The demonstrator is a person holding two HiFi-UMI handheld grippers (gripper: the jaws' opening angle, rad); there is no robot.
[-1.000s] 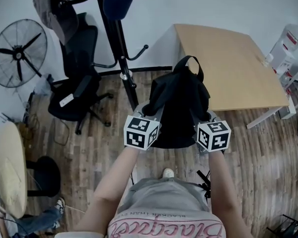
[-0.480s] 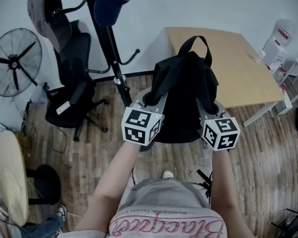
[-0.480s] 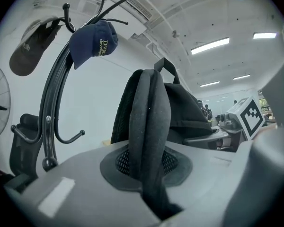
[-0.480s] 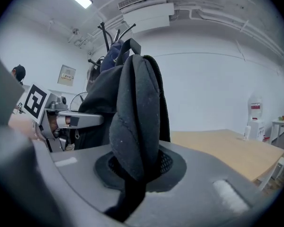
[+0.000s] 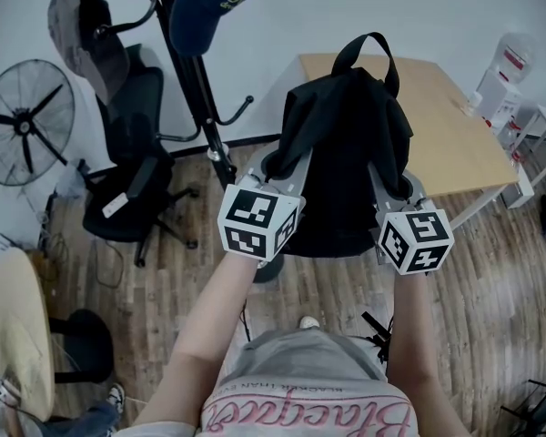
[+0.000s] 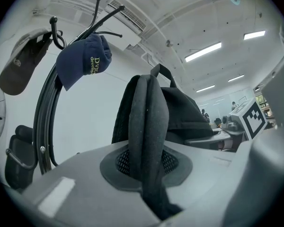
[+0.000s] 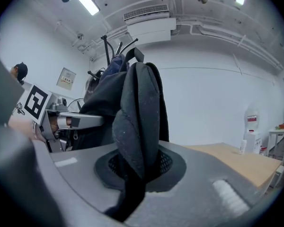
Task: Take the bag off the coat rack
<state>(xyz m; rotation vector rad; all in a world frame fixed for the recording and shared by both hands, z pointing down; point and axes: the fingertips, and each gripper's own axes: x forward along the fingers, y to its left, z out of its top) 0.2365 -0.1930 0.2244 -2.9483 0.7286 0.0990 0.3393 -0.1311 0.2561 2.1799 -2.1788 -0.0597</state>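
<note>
Backpack [image 5: 346, 144], black, centre frame, apart from coat rack [image 5: 196, 89] at upper left, L gripper [image 5: 275, 166] clamped on one shoulder strap [image 6: 149, 126], R gripper [image 5: 403, 186] clamped on other strap [image 7: 137, 126].

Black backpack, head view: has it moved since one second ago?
Yes. The black backpack moved up the picture; its top now passes the far edge of the wooden table.

Matt black cloth bag [image 5: 346, 153], glossy black metal coat rack [image 5: 198, 89], pale smooth wood table [image 5: 455, 135], wood-plank floor [image 5: 164, 276]
</note>
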